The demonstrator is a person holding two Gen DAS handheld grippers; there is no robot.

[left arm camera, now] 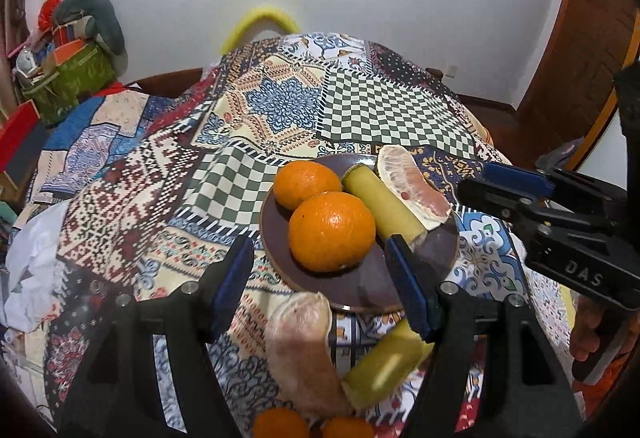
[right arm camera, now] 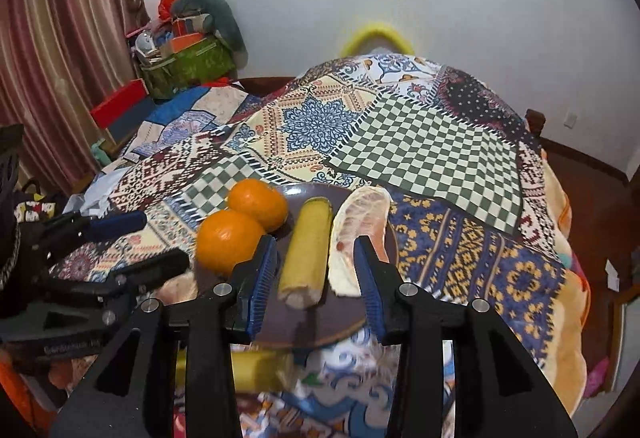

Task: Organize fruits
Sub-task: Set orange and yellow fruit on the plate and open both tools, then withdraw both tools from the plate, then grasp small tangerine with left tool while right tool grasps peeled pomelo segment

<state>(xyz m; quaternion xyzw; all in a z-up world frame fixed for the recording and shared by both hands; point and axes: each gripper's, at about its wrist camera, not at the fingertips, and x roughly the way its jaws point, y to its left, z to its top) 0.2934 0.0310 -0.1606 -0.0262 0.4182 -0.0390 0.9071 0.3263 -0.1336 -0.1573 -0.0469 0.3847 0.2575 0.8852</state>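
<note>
Brown plate (left arm camera: 440, 258) holds two oranges (left arm camera: 331, 231), banana piece (left arm camera: 382, 204), pomelo segment (left arm camera: 412, 186); my left tongs (left arm camera: 320, 278) and right tongs (right arm camera: 316, 278) both released, empty.

Two oranges (left arm camera: 331, 230), a banana piece (left arm camera: 382, 204) and a pomelo wedge (left arm camera: 412, 186) share the brown plate (left arm camera: 436, 250).
</note>
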